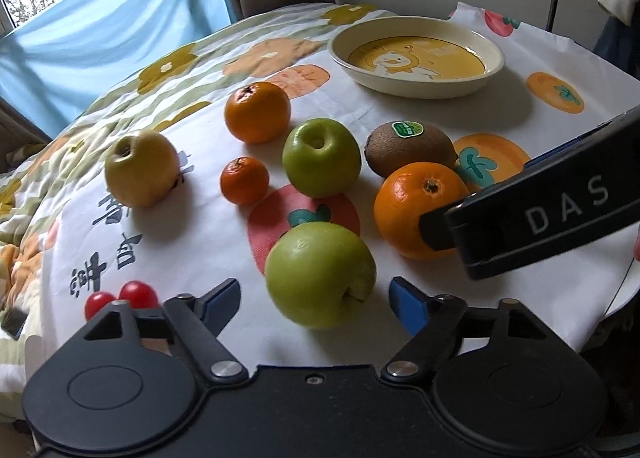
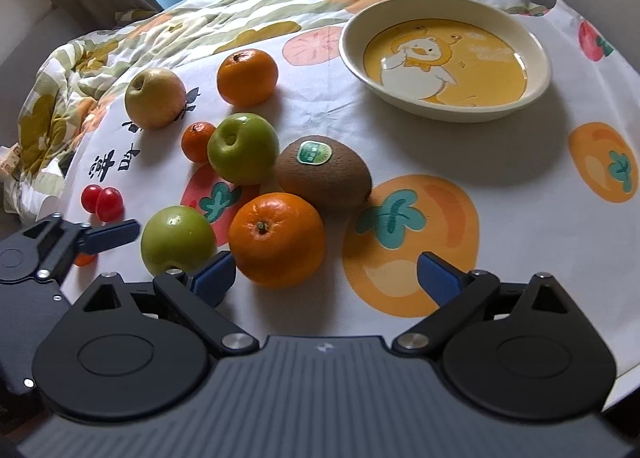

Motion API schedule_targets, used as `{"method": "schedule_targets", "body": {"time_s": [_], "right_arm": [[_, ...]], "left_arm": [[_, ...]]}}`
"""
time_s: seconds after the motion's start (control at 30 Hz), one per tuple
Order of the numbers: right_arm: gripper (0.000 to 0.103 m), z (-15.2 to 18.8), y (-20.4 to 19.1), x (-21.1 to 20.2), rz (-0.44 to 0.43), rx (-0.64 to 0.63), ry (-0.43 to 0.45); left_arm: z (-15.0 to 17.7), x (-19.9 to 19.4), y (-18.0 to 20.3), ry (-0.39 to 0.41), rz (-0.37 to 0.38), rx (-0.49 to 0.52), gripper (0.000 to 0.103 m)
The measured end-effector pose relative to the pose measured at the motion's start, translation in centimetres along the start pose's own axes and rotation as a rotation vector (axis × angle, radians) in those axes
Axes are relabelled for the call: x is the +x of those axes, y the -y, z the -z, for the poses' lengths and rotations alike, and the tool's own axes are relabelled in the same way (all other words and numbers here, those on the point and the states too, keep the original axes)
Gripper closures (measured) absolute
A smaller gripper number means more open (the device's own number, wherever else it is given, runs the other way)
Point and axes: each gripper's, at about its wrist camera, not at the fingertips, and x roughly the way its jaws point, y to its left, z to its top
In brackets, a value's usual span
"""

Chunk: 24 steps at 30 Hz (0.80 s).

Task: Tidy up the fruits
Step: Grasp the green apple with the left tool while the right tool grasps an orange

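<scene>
Fruit lies on a printed cloth. My left gripper (image 1: pixel 316 298) is open with a near green apple (image 1: pixel 320 274) between its fingertips, untouched as far as I can tell. My right gripper (image 2: pixel 326 276) is open just in front of a large orange (image 2: pixel 276 238); its side also shows in the left wrist view (image 1: pixel 540 210). Behind lie a kiwi (image 2: pixel 324 174), a second green apple (image 2: pixel 242 148), a small mandarin (image 2: pixel 196 140), another orange (image 2: pixel 247 76), a yellow apple (image 2: pixel 154 98) and two cherry tomatoes (image 2: pixel 102 200). An empty duck-print plate (image 2: pixel 444 106) stands at the back right.
The table edge curves along the right (image 1: pixel 624 290). A rumpled quilt (image 2: pixel 60 98) lies at the left, with a blue curtain (image 1: pixel 100 30) behind. The left gripper's finger (image 2: pixel 108 236) shows at the left of the right wrist view.
</scene>
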Motion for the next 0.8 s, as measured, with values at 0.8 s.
{"method": "schedule_targets", "body": {"time_s": [0.8], "right_arm": [[0.022, -0.5, -1.2, 1.8, -0.073, 0.023, -0.035]], "left_arm": [[0.9, -0.3, -1.2, 0.000, 0.012, -0.019, 0.042]]}}
